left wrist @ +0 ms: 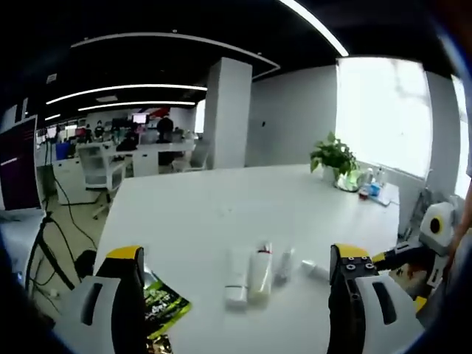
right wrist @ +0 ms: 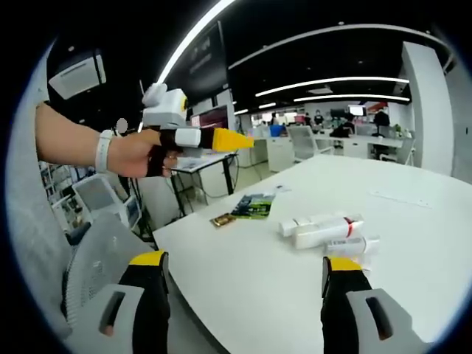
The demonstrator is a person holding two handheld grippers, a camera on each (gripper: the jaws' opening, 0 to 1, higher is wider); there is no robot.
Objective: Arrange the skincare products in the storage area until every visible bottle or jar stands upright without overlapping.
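On the big white table [left wrist: 221, 214] the skincare tubes [left wrist: 254, 273] all lie flat, bunched and touching, near a green packet [left wrist: 164, 302]. Both grippers, left gripper [left wrist: 240, 310] and right gripper [right wrist: 247, 310], hover empty with jaws apart. Grabbing one tube could roll its neighbours.

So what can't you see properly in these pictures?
- Lying white skincare tubes, left gripper view: labels too small to read.
- Smallest white tube, right gripper view: partly hidden behind the right gripper's jaw.
- Green printed packet, left gripper view: partly covered by the left gripper's jaw.
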